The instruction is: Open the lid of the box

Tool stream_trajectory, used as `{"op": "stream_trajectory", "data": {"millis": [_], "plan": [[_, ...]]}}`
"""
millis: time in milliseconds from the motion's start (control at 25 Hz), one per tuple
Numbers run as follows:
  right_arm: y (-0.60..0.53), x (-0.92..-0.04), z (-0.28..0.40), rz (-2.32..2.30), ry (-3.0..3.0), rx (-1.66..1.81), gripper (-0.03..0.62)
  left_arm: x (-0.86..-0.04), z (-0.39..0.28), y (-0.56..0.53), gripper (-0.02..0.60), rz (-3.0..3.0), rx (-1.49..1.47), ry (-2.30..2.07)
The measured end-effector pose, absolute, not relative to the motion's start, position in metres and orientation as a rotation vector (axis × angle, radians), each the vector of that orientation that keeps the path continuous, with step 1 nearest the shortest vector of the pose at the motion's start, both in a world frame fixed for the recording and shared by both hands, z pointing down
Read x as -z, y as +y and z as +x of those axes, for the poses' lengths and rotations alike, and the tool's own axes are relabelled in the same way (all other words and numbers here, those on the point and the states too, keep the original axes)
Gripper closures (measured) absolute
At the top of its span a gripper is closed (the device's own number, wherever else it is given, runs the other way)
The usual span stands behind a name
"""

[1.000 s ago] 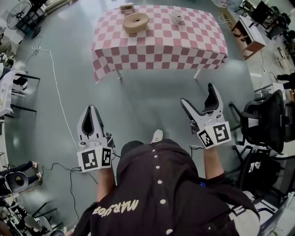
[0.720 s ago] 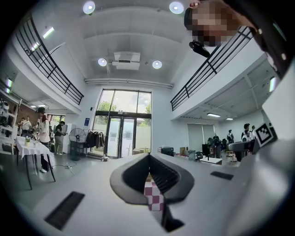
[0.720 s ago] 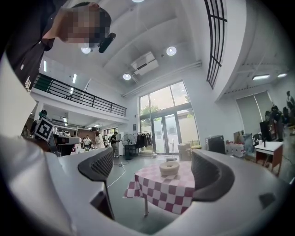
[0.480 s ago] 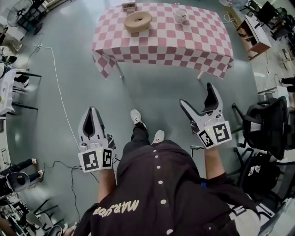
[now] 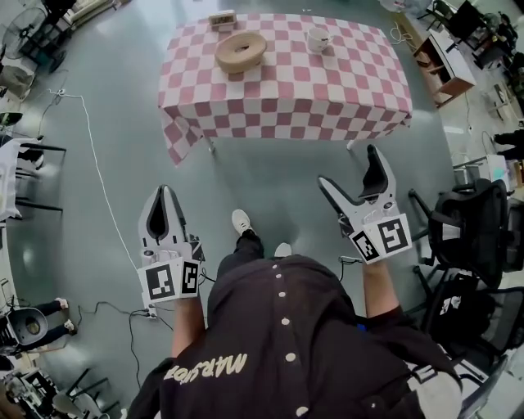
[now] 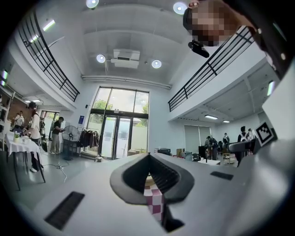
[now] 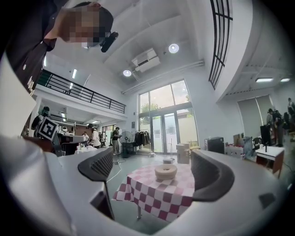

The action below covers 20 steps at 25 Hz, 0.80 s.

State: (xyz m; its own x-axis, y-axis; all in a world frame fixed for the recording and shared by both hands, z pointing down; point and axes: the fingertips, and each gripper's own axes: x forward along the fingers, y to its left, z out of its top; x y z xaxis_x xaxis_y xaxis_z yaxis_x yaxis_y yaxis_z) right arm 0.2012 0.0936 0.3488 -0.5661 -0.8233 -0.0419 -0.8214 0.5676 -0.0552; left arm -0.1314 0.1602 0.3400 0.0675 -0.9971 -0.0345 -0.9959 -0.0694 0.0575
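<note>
Surface point(image 5: 360, 90): a table under a pink-and-white checked cloth on a glossy grey-green floor point(image 5: 270, 176), well ahead of the person. It carries the round tan box point(image 5: 241, 51) toward its far left, a white cup point(image 5: 318, 38) to the box's right and a small display unit point(image 5: 222, 18) at the far edge. Room: a tall hall with glass entrance doors point(image 7: 163, 126), mezzanine railings point(image 7: 78, 91), a black office chair point(image 5: 471, 221) at the right and a white cable point(image 5: 100, 168) trailing over the floor at the left. Left tongs point(image 5: 164, 193) pressed together on nothing, right tongs point(image 5: 350, 168) spread wide and empty, both held in the air well short of the surface.
</note>
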Motion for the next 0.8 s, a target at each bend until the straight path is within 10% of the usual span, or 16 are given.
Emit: {"op": "stream_trajectory", "data": {"millis": [800], "plan": [[-0.015,-0.335,0.133,-1.447,2.700,0.039,0.079,-0.337,-0.201,0.045,0.571,2.297,0.140,-2.105]]}}
